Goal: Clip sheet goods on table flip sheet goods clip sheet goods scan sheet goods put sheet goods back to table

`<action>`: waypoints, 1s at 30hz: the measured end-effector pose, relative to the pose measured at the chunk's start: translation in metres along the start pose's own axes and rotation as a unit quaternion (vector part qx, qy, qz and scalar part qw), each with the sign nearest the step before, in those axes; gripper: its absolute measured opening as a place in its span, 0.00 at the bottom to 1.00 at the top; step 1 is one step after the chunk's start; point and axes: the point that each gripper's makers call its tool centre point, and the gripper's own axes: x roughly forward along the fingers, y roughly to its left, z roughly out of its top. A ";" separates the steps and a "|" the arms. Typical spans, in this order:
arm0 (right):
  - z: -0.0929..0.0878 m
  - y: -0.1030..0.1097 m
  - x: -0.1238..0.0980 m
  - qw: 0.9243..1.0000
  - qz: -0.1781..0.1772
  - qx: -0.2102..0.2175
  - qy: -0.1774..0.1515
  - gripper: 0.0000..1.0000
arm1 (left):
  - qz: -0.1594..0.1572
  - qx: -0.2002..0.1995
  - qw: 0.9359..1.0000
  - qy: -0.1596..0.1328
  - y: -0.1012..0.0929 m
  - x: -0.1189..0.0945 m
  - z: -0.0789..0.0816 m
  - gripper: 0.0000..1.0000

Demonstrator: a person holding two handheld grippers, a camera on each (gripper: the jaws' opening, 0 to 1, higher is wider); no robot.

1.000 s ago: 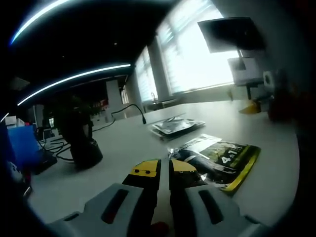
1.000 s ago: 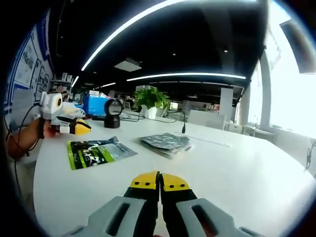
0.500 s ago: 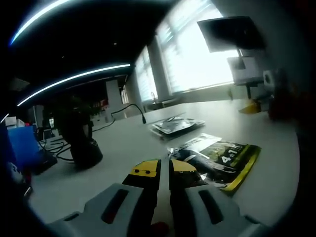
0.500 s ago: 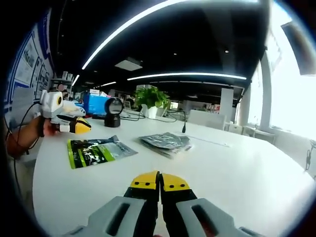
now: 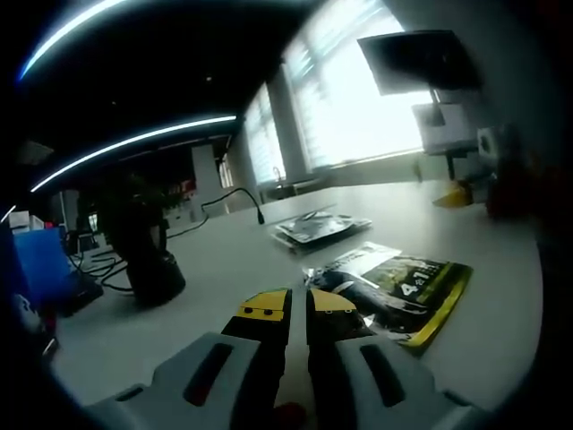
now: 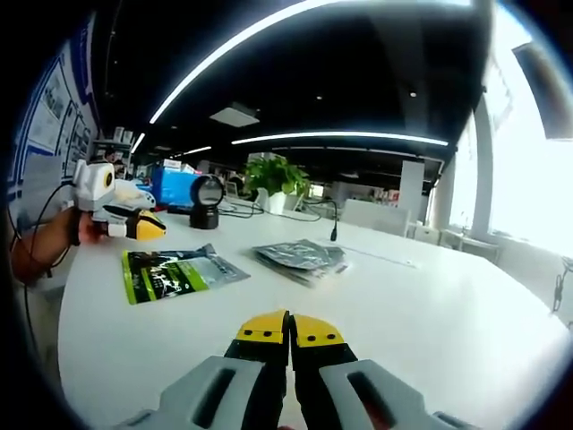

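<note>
**Both grippers pressed closed and holding nothing above the table**

The green and black packet (image 5: 403, 288) lies flat on the white table (image 5: 501, 313), and everything else is placed from it. In the left gripper view its print is hard to read apart from large pale characters near its yellow edge, and its near corner is cut off behind the left gripper (image 5: 297, 304). That gripper sits just short of the packet, jaws together with no gap and nothing between them. Beyond the packet lies a stack of grey packets (image 5: 320, 227), their printing too small to make out. Well off to the packet's side stands a dark scanner (image 5: 152, 260) on a round base, mostly in shadow.

In the right gripper view the same packet (image 6: 175, 273) lies well ahead of the right gripper (image 6: 289, 328), whose yellow-tipped jaws are also pressed together and empty, held low over bare table (image 6: 430, 313). The grey stack (image 6: 300, 258) lies just beside the packet. Behind the packet the left gripper (image 6: 143, 227) hangs above the table edge, gripped by a person's hand (image 6: 63, 242); the arm is cut off. The scanner (image 6: 205, 204) stands beyond.
</note>
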 end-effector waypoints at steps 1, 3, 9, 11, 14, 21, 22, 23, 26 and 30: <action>0.000 0.000 0.000 1.000 0.000 0.000 0.000 0.00 | 0.000 -0.001 1.000 0.000 0.000 0.000 0.000 0.00; 0.000 0.000 0.000 1.000 0.000 0.000 0.000 0.00 | -0.002 -0.004 1.000 0.002 0.000 0.001 -0.001 0.00; 0.000 0.000 0.000 1.000 0.002 0.000 -0.001 0.00 | -0.016 -0.029 0.999 0.010 0.001 0.003 -0.002 0.00; 0.000 0.000 0.000 1.000 0.003 -0.001 -0.001 0.00 | -0.019 -0.044 0.999 0.011 0.002 0.003 -0.002 0.01; 0.000 0.001 0.000 1.000 0.003 -0.001 -0.001 0.00 | -0.020 -0.056 0.998 0.012 0.005 0.004 -0.002 0.02; 0.000 0.001 0.000 1.000 0.003 -0.003 0.000 0.00 | -0.034 -0.084 0.996 0.023 0.004 0.005 -0.004 0.04; -0.001 0.000 0.000 1.000 0.003 -0.003 0.000 0.00 | -0.038 -0.088 0.995 0.026 0.002 0.005 -0.003 0.05; 0.000 0.001 0.000 1.000 0.003 -0.003 0.000 0.00 | -0.043 -0.093 0.994 0.025 0.001 0.005 -0.002 0.05; -0.001 0.001 0.000 1.000 0.004 -0.003 0.000 0.00 | -0.057 -0.117 0.991 0.028 -0.004 0.004 0.003 0.05; -0.001 0.002 0.000 1.000 0.006 -0.006 0.001 0.00 | -0.075 -0.147 0.985 0.041 -0.009 0.003 0.005 0.06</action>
